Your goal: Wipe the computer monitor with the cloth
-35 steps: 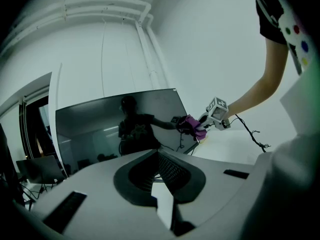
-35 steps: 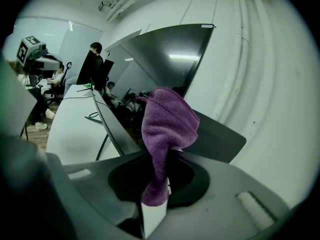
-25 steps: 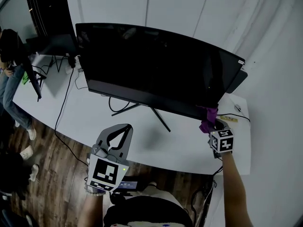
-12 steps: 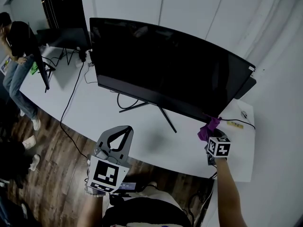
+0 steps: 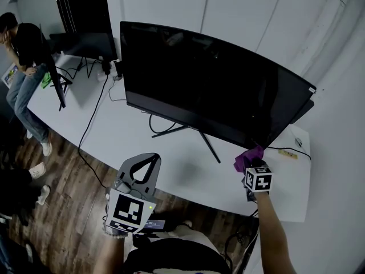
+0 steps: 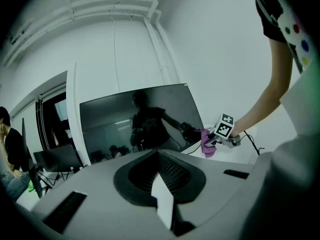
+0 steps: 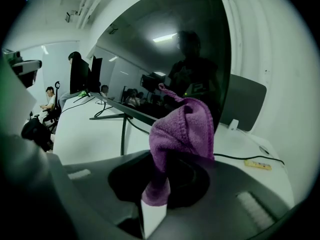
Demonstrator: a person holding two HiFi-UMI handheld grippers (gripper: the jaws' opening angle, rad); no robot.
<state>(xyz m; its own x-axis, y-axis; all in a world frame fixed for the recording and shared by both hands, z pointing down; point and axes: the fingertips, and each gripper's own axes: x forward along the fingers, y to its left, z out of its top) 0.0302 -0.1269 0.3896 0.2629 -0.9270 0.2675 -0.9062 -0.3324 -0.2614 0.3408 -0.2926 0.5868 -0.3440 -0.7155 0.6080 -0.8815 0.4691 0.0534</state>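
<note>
White desk [image 5: 171,158] on wood floor [image 5: 63,210] bears monitor [image 5: 211,96]; right gripper [image 5: 251,167] pinches purple cloth [image 5: 246,157], left gripper [image 5: 151,157] closed, empty

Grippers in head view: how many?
2. The left gripper, jaws shut, is over the table's near edge; the right gripper holds the purple cloth by the monitor's lower right corner.

Purple cloth [image 5: 248,156], glossy black monitor [image 5: 211,90], white surface [image 5: 114,137], grey left claw [image 5: 150,156] patterned with black-and-white squares, same pattern on the right claw [image 5: 251,164], dark brown wood-grain floor [image 5: 60,207].
</note>
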